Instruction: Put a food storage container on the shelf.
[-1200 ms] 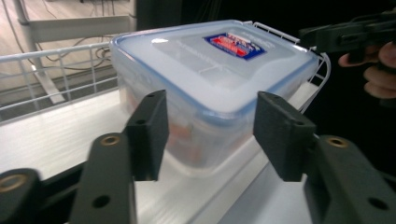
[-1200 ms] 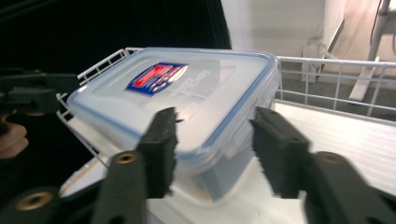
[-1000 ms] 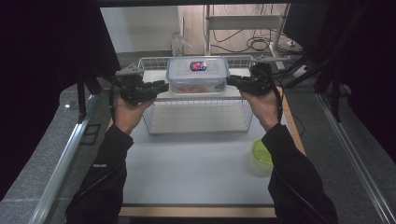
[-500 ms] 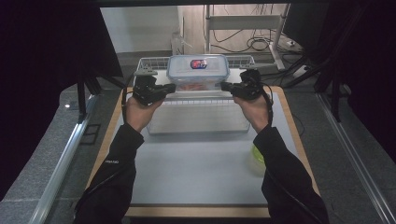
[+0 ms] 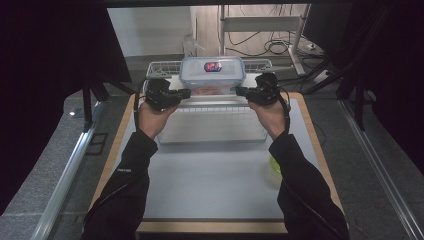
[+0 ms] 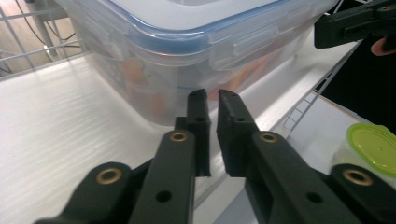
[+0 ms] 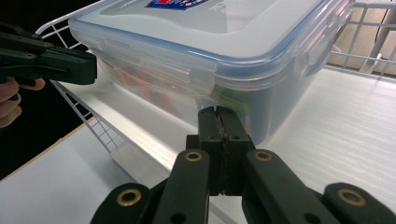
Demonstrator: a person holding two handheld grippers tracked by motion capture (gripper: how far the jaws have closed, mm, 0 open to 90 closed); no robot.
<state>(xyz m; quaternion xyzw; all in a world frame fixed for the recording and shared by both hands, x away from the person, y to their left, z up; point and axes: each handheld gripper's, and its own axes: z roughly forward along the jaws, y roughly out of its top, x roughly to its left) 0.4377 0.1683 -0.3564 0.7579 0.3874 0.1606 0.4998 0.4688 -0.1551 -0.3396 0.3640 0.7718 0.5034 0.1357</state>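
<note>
A clear plastic container (image 5: 212, 75) with a blue-rimmed snap lid and a red-and-blue label stands on the far part of a white wire rack (image 5: 215, 125). Orange and green food shows through its wall (image 6: 140, 79). My left gripper (image 5: 186, 93) is at the container's near left corner, and in the left gripper view its jaws (image 6: 212, 95) are nearly together with nothing between them. My right gripper (image 5: 238, 91) is at the near right corner. Its jaws (image 7: 217, 112) are pressed shut just in front of the container (image 7: 210, 46), holding nothing.
A small tub with a green lid (image 5: 274, 170) sits on the white mat at the right, partly behind my right sleeve, and it also shows as a green lid (image 6: 373, 147) in the left gripper view. Wire rails (image 5: 165, 65) border the rack. Black frame posts stand at both table sides.
Both hands have moved inward toward each other, bringing the grippers from the rack's sides to the container's near corners. The container has not moved.
</note>
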